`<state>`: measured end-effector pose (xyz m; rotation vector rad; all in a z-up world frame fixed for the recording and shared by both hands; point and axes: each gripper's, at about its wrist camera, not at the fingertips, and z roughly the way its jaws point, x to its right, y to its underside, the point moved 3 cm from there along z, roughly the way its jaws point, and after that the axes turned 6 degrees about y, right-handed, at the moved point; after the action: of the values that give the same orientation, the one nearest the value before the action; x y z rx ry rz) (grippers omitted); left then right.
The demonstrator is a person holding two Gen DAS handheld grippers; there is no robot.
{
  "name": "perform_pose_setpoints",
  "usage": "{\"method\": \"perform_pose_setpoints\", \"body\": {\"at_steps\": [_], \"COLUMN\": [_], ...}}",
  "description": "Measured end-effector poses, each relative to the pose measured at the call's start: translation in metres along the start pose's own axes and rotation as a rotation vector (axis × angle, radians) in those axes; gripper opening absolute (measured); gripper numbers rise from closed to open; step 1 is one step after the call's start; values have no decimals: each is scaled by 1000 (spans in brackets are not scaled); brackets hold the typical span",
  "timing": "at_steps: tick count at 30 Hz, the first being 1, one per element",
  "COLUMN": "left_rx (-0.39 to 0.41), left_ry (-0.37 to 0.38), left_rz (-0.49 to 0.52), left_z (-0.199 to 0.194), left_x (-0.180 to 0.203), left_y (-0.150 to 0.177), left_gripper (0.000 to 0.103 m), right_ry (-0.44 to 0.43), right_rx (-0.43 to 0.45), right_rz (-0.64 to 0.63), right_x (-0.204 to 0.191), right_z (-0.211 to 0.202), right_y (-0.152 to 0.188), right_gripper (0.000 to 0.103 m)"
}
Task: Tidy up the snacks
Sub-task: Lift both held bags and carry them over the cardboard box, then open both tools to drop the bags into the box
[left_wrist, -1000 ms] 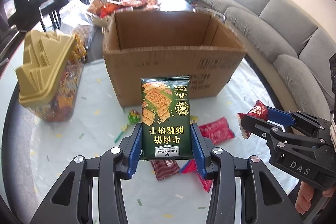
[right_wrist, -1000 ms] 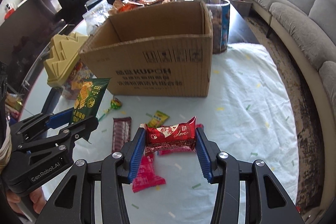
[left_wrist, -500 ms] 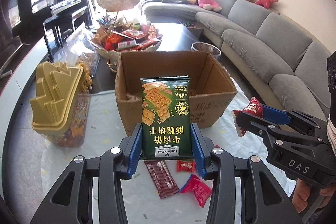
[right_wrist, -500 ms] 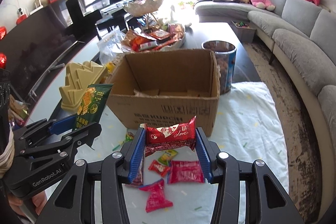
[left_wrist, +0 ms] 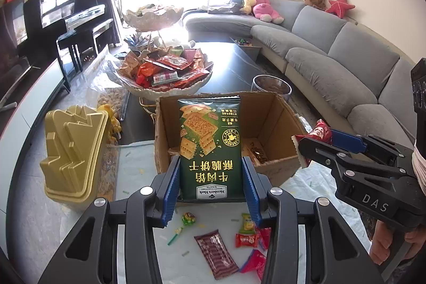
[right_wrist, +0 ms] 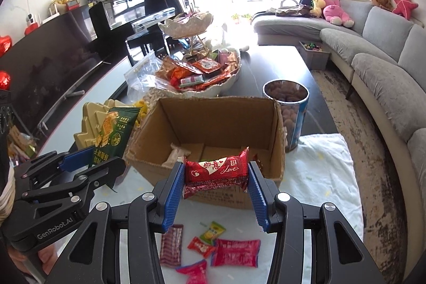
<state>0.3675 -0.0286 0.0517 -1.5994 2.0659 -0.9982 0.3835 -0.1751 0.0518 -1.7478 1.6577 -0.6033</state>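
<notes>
My left gripper (left_wrist: 210,186) is shut on a green cracker packet (left_wrist: 210,148), held upright above the near wall of the open cardboard box (left_wrist: 269,113). My right gripper (right_wrist: 217,189) is shut on a red "Love" snack packet (right_wrist: 217,173), held above the front wall of the same box (right_wrist: 221,119). The box holds a few snacks on its floor. The left gripper with the green packet (right_wrist: 113,135) shows at the left of the right wrist view. The right gripper with the red packet (left_wrist: 320,131) shows at the right of the left wrist view.
Several loose snacks lie on the white cloth below: a brown bar (left_wrist: 215,253), red packets (right_wrist: 235,252), a small yellow-green packet (right_wrist: 213,230) and a lollipop (left_wrist: 187,220). A gold-lidded jar (left_wrist: 72,151) stands left of the box, a tin (right_wrist: 290,111) right of it, a snack bowl (left_wrist: 165,73) behind.
Both grippers have risen with their packets. The box now sits lower in both views and its inside floor shows.
</notes>
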Motion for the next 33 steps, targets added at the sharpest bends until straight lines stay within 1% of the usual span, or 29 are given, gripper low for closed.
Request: {"method": "perform_pose_setpoints", "body": {"at_steps": [8,15,16,18,19,20,24,26,30,33], "left_rx": [-11,-15,-6,12,19,25,29,35,48,67], "left_ry": [2,12,10,-5,-18,-25,-17,-31,-41,-62], "left_rz": [-9,-5,-5,4,10,12,10,16,25,33], "left_z": [31,50,50,49,48,47,38,33,22,15], "left_x": [-15,-22,-23,-25,-26,-26,-29,-29,-29,-31], "left_y": [-14,-24,-24,-24,-23,-21,-11,-5,8,18], "left_gripper": [44,45,47,54,58,59,61,65,66,67], "right_ry": [0,-1,6,33,39,45,37,30,24,23], "right_rx": [-4,-11,-6,-2,3,13,12,10,6,8], "right_rz": [-12,-3,-4,-10,-14,-17,-28,-30,-23,-18], "right_x": [-2,1,0,-1,-2,-3,-7,-10,-15,-18], "right_z": [30,51,53,55,54,53,48,44,38,34], "right_y": [-17,-25,-26,-27,-28,-27,-20,-14,1,13], "right_gripper": [48,48,49,57,65,66,66,66,66,66]}}
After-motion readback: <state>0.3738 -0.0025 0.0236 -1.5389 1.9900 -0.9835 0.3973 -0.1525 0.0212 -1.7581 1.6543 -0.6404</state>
